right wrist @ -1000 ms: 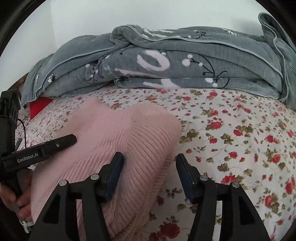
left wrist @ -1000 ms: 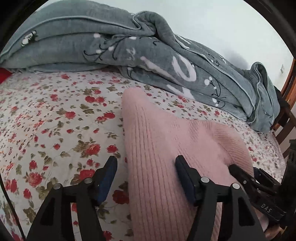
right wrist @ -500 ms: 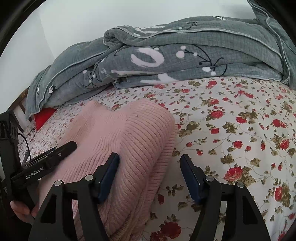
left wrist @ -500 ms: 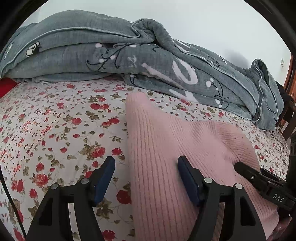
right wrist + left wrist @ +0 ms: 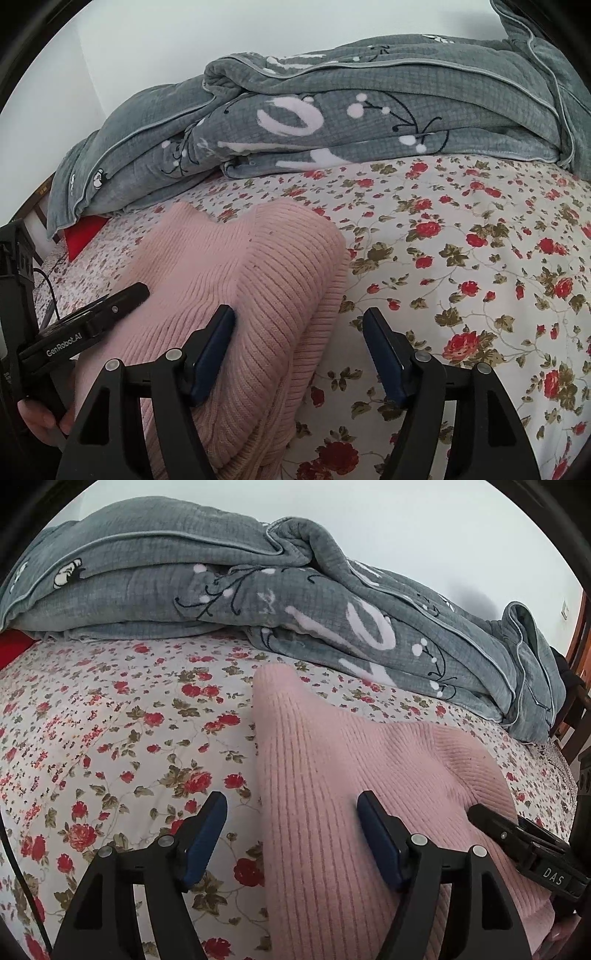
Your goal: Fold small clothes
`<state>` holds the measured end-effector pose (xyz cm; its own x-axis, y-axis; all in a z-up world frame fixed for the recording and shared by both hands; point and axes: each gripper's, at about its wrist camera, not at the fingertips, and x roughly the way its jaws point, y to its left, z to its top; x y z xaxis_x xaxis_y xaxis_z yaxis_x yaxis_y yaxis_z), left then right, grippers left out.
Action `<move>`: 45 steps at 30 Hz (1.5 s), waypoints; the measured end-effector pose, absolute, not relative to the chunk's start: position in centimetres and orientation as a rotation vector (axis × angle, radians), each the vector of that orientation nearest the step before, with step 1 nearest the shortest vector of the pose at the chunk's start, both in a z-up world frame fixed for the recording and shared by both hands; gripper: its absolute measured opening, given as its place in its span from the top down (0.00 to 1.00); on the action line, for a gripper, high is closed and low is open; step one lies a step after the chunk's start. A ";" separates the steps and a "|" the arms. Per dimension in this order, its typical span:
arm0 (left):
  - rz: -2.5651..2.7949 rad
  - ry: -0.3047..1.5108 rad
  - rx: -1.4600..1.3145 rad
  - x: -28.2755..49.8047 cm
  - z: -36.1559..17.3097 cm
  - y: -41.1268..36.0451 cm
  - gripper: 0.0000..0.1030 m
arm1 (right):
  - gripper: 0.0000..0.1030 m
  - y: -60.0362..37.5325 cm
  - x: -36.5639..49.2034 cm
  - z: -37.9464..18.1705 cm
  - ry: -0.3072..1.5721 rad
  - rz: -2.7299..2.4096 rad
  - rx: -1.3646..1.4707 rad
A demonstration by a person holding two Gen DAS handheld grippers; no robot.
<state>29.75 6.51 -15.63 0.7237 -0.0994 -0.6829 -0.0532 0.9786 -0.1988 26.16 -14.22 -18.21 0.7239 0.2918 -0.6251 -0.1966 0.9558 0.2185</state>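
One pink rib-knit garment (image 5: pixel 362 775), folded into soft rounded mound, laid on near part of red-flowered bedsheet (image 5: pixel 110 738). One grey quilted blanket (image 5: pixel 221 590), white-patterned, heaped along far side. Two tongs seen: left gripper (image 5: pixel 291 834) spread wide, straddling garment's left edge; right gripper (image 5: pixel 299 350) spread wide, straddling its right edge. Nothing grasped.

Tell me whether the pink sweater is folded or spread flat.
Folded: the pink ribbed knit sweater lies doubled over, layered edges stacked at its right side, a compact bundle on the floral bedsheet.
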 end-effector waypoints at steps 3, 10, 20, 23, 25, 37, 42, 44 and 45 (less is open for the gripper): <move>-0.019 0.726 -0.174 28.8 -14.8 6.0 0.30 | 0.32 -14.2 25.8 -17.8 0.700 0.244 0.117; -0.067 0.671 -0.083 25.8 -13.2 3.7 0.30 | 0.32 -13.5 21.1 -15.9 0.554 0.072 -0.054; -0.046 0.679 -0.063 18.9 -13.7 2.0 0.29 | 0.62 -16.8 16.1 -17.8 0.700 -0.128 -0.022; -0.036 0.716 -0.079 17.2 -13.1 2.1 0.29 | 0.61 -18.2 13.1 -16.3 0.677 -0.087 0.045; -0.040 0.734 -0.094 16.0 -12.3 2.2 0.29 | 0.55 -18.4 11.1 -15.0 0.652 -0.082 0.033; -0.034 0.709 -0.123 9.3 -1.8 2.2 0.29 | 0.32 -16.5 1.9 -8.0 0.616 0.036 0.002; -0.009 0.694 -0.085 7.3 -0.1 1.1 0.23 | 0.08 -16.7 -0.3 -6.5 0.571 0.029 0.025; -0.008 0.694 -0.083 6.8 0.2 0.8 0.23 | 0.07 -16.8 -0.7 -5.9 0.560 0.001 0.008; -0.011 0.694 -0.086 6.6 0.3 0.7 0.23 | 0.06 -16.9 -0.9 -5.7 0.563 -0.004 0.004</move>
